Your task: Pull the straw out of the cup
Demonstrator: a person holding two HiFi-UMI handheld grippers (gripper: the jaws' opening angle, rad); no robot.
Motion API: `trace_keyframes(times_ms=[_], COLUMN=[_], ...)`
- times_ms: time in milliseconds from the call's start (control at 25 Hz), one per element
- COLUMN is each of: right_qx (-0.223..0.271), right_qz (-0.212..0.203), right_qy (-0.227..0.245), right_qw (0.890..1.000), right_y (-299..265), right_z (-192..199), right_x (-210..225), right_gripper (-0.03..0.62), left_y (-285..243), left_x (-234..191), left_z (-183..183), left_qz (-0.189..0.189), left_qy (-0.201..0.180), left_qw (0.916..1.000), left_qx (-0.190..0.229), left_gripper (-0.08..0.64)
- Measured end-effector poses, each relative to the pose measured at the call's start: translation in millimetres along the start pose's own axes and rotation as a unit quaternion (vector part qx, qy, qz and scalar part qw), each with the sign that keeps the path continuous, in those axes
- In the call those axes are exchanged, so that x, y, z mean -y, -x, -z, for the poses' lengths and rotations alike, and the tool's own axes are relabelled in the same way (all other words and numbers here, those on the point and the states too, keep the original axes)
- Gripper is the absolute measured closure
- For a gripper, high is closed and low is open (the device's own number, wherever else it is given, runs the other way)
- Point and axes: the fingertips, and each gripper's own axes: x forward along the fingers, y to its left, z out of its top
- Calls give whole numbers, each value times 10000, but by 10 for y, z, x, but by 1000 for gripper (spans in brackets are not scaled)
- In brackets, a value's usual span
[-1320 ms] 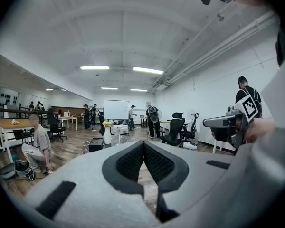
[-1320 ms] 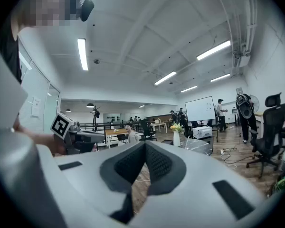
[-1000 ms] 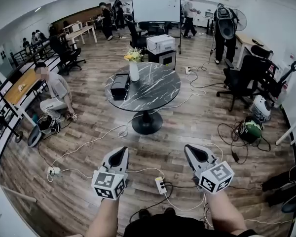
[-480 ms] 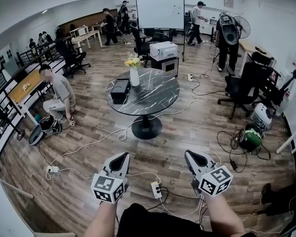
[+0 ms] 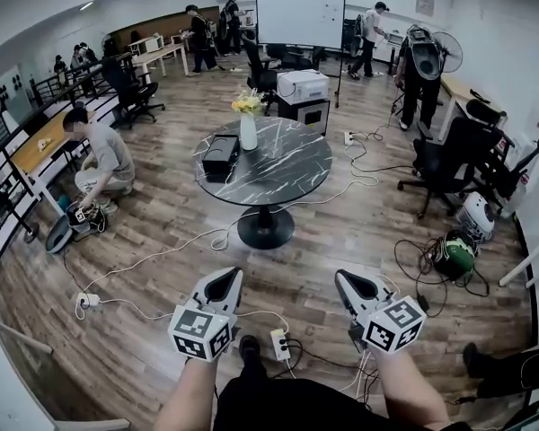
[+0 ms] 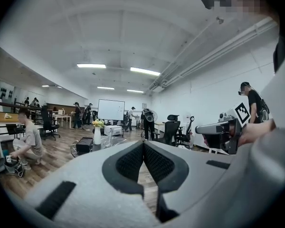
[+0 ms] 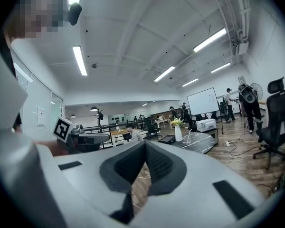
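Observation:
A round black marble table stands a few steps ahead, with a white vase of flowers and a black box on it. In the left gripper view a small clear cup, seemingly with a thin straw, shows faintly on the table beside the vase. I cannot make the cup out in the head view. My left gripper and right gripper are held level over the floor, far short of the table. Both are shut with nothing between the pads.
Cables and a white power strip lie on the wooden floor between me and the table. A person crouches at the left. Office chairs and a printer cabinet stand beyond, with other people and a whiteboard at the back.
Both grippers have drifted a little forward and down, still shut. The head view has shifted, and a foot now shows on the floor between the grippers.

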Motion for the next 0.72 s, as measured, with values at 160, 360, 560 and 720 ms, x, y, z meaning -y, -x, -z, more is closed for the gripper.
trace_keyframes(times_ms=[160,360,560,720], right_qx=[-114,-314,-565,-682], right_qz=[131,85,189,193], right_qy=[-50,-96,-295,-337], right_qw=[9998,9994,9978,9969], right_y=[-336,-971,-1617,-2141], right_z=[19,72,205,198], right_x=[183,288,455,486], right_gripper=[586,586,586,586], left_y=[-299,-697,-1098,-1315], left_x=[-249,-766,-1303,-1759], left_z=[72,153,207,188], left_qz=[139,204,317,347], left_qy=[94,173,138,33], left_qw=[9999,9995,9988,9986], left_qx=[-38,-180,-351,-395], left_gripper=[554,554,554,554])
